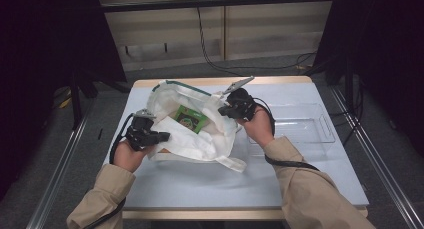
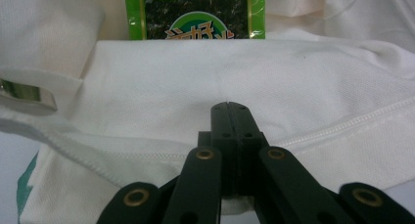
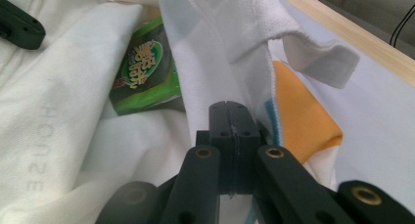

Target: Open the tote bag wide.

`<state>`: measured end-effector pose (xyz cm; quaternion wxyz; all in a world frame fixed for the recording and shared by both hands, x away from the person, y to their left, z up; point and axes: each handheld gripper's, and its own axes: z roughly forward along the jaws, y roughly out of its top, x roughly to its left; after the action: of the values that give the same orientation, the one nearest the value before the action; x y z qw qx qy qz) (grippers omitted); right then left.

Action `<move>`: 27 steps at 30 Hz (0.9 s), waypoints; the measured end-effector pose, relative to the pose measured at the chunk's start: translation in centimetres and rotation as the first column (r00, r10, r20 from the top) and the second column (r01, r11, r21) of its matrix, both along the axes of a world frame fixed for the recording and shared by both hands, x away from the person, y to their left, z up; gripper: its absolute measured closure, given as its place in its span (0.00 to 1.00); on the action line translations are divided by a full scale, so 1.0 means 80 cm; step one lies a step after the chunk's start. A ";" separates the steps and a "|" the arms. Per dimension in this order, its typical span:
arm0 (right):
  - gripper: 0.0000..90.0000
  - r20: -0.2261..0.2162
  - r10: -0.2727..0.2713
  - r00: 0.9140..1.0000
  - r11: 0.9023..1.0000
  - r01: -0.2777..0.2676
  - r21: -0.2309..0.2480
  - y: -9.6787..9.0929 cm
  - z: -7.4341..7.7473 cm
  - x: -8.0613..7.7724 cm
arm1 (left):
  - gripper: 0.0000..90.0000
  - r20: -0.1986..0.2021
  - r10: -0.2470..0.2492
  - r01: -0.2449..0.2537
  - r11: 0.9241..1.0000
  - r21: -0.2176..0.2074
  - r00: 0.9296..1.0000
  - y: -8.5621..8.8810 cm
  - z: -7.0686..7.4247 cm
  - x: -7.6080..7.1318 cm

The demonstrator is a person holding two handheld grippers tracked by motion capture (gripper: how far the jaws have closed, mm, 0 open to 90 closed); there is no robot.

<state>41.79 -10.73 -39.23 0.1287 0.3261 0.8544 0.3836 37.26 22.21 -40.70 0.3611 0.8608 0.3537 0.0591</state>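
Note:
A white cloth bag (image 1: 200, 145) lies on the table with its mouth spread open. Inside it lies a green snack packet (image 1: 190, 118), flat on the bag's lining. My left gripper (image 1: 162, 135) is at the near left rim of the mouth; in the left gripper view its jaws (image 2: 228, 105) are shut on the white fabric (image 2: 195, 72), with the packet (image 2: 195, 13) just beyond. My right gripper (image 1: 221, 110) holds the far right rim; its jaws (image 3: 230, 105) are shut on the bag's edge (image 3: 215, 62), with the packet (image 3: 144, 75) to their left.
A clear plastic tray (image 1: 325, 125) stands on the table's right side, beside the right hand. The bag's handle strap (image 3: 323, 57) and an orange patch (image 3: 298, 121) hang on the far side of the rim. The pale table top (image 1: 200, 184) reaches to the front edge.

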 end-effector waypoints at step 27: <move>1.00 -0.045 -0.030 0.999 0.999 0.029 -0.018 -0.002 -0.013 0.019 | 1.00 -0.003 0.024 -0.024 1.000 -0.009 1.000 0.008 -0.012 -0.005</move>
<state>43.28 -10.91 -40.30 0.1177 0.3462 0.8555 0.3666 36.86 22.82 -41.62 0.3639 0.8549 0.3648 0.0608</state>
